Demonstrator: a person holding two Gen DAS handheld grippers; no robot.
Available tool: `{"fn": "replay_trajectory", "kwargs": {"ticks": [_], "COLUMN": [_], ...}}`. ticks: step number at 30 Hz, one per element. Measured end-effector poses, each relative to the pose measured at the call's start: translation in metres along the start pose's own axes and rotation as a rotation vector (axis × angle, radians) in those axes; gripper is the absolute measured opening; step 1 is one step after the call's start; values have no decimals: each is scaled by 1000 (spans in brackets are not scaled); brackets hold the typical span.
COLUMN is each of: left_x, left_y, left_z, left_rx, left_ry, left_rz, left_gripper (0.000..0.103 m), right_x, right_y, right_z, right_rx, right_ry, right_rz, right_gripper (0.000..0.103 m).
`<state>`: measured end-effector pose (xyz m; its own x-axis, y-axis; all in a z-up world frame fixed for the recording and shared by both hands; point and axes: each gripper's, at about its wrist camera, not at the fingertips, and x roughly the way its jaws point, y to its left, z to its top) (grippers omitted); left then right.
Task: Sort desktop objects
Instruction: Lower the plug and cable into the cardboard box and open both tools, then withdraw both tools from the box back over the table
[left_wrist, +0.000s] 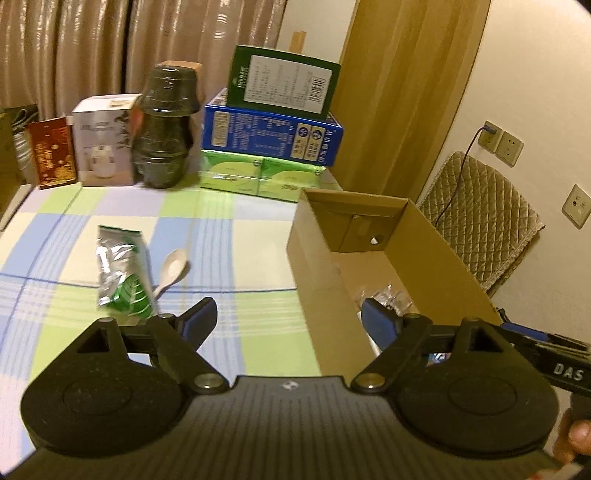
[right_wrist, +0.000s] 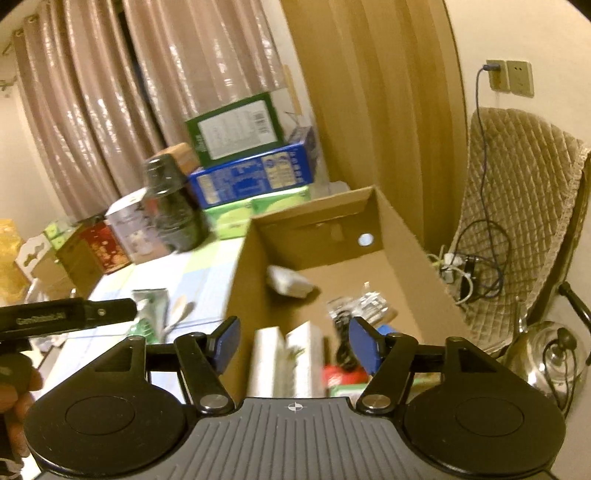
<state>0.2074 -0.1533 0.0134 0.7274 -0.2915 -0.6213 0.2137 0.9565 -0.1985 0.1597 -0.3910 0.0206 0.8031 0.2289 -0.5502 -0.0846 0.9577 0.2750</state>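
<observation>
Beige curtains (left_wrist: 92, 48) hang behind our checked tablecloth (left_wrist: 221, 236), and we take the open cardboard box (left_wrist: 325, 266) as our landmark. Our left gripper (left_wrist: 288, 319) hovers over the cloth at the box's near left corner, its blue-padded jaws spread wide with nothing between them; one pad reaches over the box's wall. Our right gripper (right_wrist: 293, 345) hangs above the box's near end, jaws likewise spread and holding nothing.

Left of the box on the cloth lies a silver-and-green foil packet (left_wrist: 122, 273), and between packet and box, just beside the packet, a pale spoon (left_wrist: 171, 269).

Inside the box we see a white carton (right_wrist: 286, 360) at the near end, a red-and-green pack (right_wrist: 343, 376) beside it, a black cable (right_wrist: 343, 332) and crinkled clear wrappers (right_wrist: 369, 302) mid-floor, and a whitish blurred item (right_wrist: 290, 282) toward the far wall.

Beyond the box's far left corner stand stacked cartons, green (left_wrist: 282, 81) on blue (left_wrist: 271, 136) on lime (left_wrist: 258, 179), then a dark wrapped jar (left_wrist: 164, 129).
</observation>
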Motion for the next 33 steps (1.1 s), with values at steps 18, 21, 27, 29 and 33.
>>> {"fn": "replay_trajectory", "kwargs": {"ticks": [18,21,27,29,33], "left_x": [-84,-91,-99,-100,-102], "left_y": [69,83,103,107,116], "left_z": [-52,-56,-63,-64,-64], "left_rx": [-55,-72,-92,-93,-100], "left_ry": [-26,-23,-15,-16,-18], "left_rz": [157,187,236,249,263], "left_gripper": [98,100,101,102,102], "right_x": [-33,-33,-30,-28,-23], "right_y": [85,96,114,118,128], "right_z": [-43,-47,-55,-57,-60], "right_rx": [-114,-136,-166,-173,-190], "right_ry": [38,45,63,69,82], "right_rz": [111,128,146,154,163], "right_gripper": [95,98,101,101,101]}}
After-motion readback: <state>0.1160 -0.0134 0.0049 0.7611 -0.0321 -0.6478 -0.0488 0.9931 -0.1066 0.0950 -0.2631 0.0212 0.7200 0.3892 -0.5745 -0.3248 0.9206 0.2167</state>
